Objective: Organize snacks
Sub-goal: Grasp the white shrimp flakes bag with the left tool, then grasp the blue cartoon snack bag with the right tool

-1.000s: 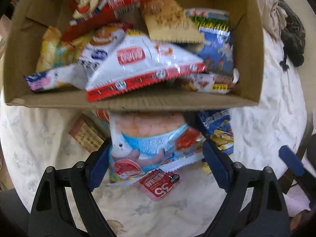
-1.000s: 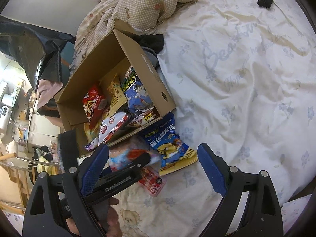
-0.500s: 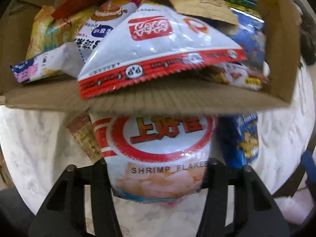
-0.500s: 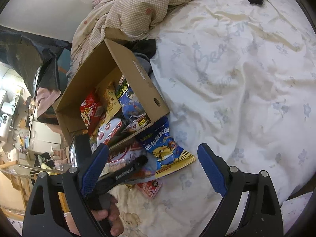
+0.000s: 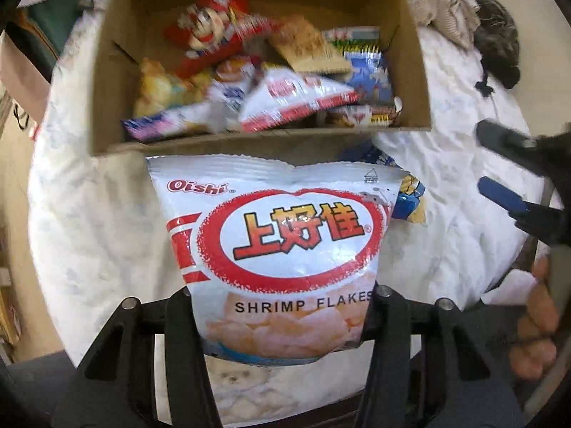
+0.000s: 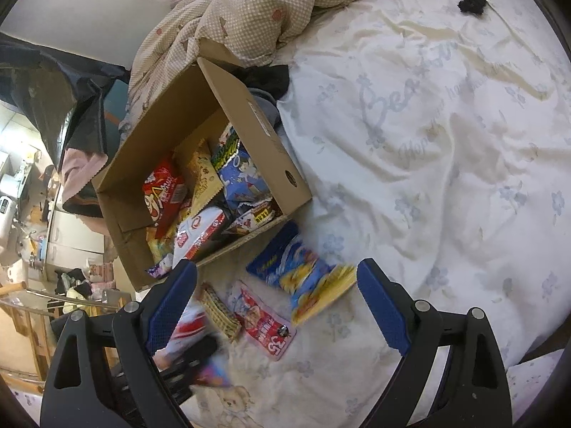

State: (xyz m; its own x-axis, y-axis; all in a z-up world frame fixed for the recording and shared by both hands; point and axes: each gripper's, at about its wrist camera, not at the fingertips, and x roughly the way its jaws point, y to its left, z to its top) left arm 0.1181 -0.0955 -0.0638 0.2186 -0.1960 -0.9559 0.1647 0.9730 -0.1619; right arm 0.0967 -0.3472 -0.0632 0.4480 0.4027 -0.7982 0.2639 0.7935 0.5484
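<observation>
Glossy white and red foil fills the left wrist view: a shrimp flakes bag is clamped by its lower end in the left gripper, both jaws pressed against its sides, and it is held upright in the air just in front of the cardboard box. The bag is puffed with air, sealed along a crimped top edge, printed with a red oval, large red characters and a picture of pale flakes at the bottom.

To do this step well, the bag is best carried over the near wall of the box and lowered onto the pile before the jaws are let go; a firm but not crushing grip suits an air-filled packet, since it is judged likely to slip or burst if squeezed hard. The box is already crowded with packets, so a gap near the front is probably the easiest landing spot.

The right gripper is held wide apart with nothing between its jaws, above the white flowered bedsheet. Below it a blue and yellow snack bag, a small red packet and what seems to be a wafer bar, somewhat blurred, are left lying outside the box.
</observation>
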